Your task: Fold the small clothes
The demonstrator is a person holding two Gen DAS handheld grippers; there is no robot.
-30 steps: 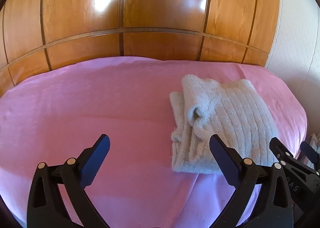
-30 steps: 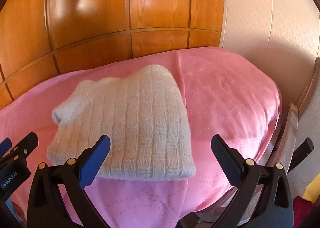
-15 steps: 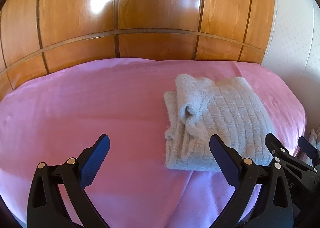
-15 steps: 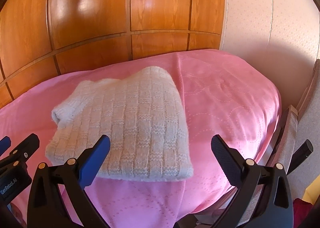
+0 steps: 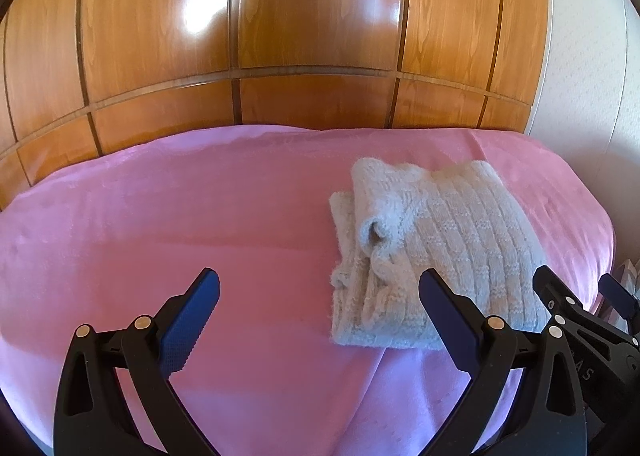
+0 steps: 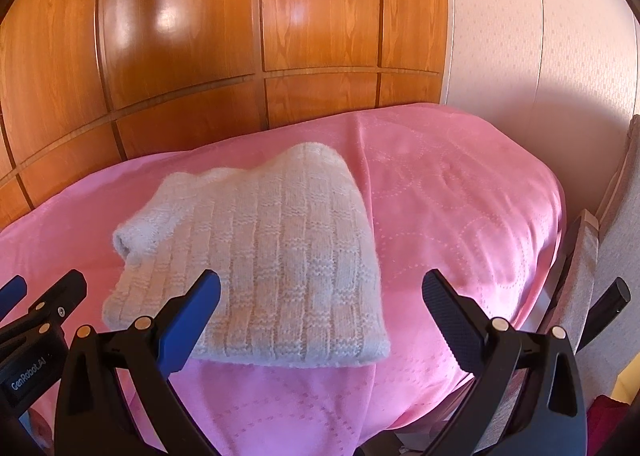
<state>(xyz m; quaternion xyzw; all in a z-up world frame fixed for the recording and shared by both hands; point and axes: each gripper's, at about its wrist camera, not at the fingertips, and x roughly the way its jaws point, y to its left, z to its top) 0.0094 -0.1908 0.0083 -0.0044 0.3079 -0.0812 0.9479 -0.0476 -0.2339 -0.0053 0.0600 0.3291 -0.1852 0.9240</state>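
Pink bedspread (image 5: 200,216) bears the folded sweater (image 6: 260,264) before both gaping, empty grippers.

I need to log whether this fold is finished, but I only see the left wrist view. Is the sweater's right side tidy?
Observer: Yes, the right wrist view shows the folded knit sweater with one smooth edge there, no sleeve sticking out.
Operator: Are the right tongs holding anything?
Observer: No, the right tongs are open and empty.
Operator: Anything beside the bed there?
Observer: Grey fabric-covered furniture, possibly a chair, sits by the pink bedspread's right edge.
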